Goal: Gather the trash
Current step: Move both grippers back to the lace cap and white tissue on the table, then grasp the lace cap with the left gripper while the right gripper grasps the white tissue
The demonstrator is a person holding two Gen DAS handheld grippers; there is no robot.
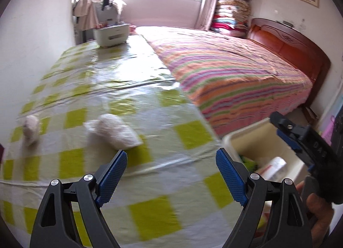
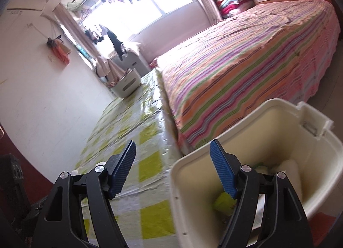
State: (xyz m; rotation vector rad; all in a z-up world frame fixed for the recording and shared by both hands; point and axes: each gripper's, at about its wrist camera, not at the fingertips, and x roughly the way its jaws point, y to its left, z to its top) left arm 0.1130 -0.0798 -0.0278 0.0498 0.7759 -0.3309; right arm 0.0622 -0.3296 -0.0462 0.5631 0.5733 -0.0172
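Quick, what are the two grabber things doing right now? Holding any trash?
Left gripper: open, holding nothing.
Right gripper: open, holding nothing.

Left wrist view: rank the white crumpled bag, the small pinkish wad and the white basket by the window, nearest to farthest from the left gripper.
From the left gripper, which is open and empty:
1. White crumpled bag, just ahead of the left finger on the checked cloth.
2. Small pinkish wad, farther off to the left.
3. White basket, at the far end of the cloth, near the window.
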